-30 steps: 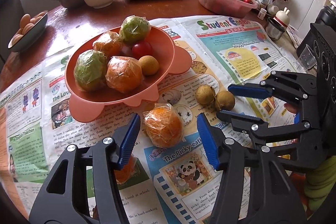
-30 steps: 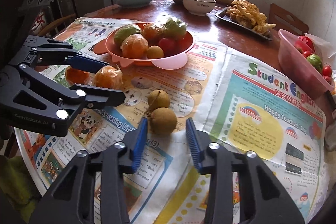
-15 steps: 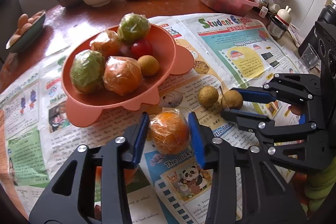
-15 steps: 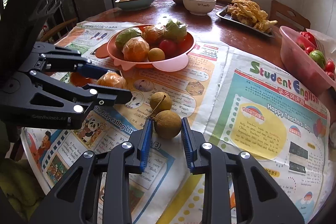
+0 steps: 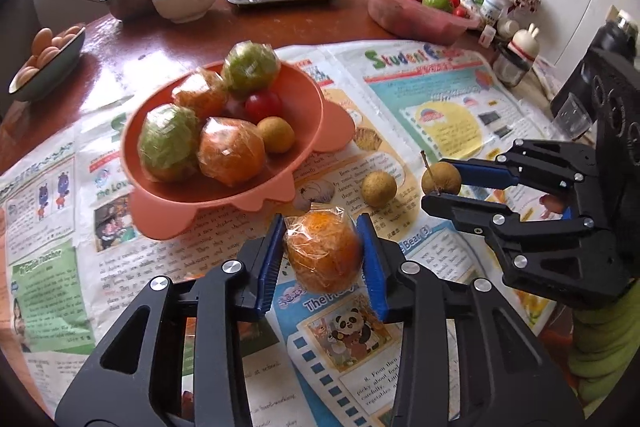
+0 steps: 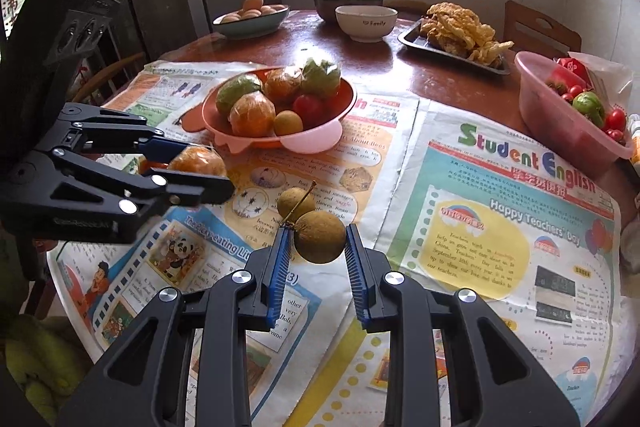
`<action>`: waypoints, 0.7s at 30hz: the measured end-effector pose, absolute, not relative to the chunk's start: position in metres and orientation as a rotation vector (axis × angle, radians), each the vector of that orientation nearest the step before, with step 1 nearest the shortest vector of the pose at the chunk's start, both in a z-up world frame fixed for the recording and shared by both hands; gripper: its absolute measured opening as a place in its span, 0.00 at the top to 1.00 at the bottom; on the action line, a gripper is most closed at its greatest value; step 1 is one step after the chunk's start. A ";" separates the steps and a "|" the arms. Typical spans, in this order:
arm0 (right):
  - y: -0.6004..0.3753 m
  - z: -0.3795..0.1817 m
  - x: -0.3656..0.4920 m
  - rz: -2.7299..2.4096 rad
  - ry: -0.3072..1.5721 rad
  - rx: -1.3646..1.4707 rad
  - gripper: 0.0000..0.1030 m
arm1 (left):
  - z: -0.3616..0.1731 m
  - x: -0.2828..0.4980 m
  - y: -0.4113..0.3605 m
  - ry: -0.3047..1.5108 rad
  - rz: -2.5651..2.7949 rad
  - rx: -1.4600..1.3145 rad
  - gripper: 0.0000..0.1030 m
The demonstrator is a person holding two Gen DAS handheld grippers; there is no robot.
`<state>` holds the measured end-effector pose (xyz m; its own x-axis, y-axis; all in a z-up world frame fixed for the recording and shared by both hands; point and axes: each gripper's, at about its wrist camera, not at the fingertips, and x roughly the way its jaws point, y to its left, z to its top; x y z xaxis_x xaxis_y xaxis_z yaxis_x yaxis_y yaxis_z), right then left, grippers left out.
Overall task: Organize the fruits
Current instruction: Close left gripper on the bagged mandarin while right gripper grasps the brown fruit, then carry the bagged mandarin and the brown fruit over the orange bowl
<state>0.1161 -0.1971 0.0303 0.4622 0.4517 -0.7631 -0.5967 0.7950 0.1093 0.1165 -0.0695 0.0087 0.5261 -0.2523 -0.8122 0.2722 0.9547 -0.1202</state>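
You can read "Student English" and "Happy Teachers' Day" on the newspaper (image 6: 500, 187) near the table's right edge; "Family" on the white bowl (image 6: 366, 23) at the far edge.

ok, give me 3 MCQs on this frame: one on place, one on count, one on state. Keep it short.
1. Where is the loose brown fruit that no gripper holds?
A. in the orange bowl
B. on the newspaper
C. in the pink basin

2. How many wrapped fruits lie in the orange bowl?
A. two
B. four
C. six

3. What is the left gripper doing?
A. shut on the wrapped orange
B. open above the bowl
C. shut on nothing

Answers:
1 B: it sits on the newspaper, between the bowl and the right gripper.
2 B: two green and two orange.
3 A: both fingers press the wrapped orange.
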 end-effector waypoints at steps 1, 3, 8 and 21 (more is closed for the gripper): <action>-0.197 0.033 0.116 0.649 0.872 -0.180 0.74 | 0.014 0.115 -0.067 0.957 -0.312 0.021 0.72; -0.197 0.037 0.117 0.649 0.862 -0.178 0.74 | 0.020 0.114 -0.062 0.941 -0.307 0.008 0.72; -0.194 0.047 0.122 0.655 0.840 -0.167 0.74 | 0.033 0.114 -0.047 0.915 -0.283 -0.008 0.72; -0.173 0.066 0.145 0.673 0.809 -0.160 0.74 | 0.039 0.128 -0.010 0.909 -0.228 -0.051 0.72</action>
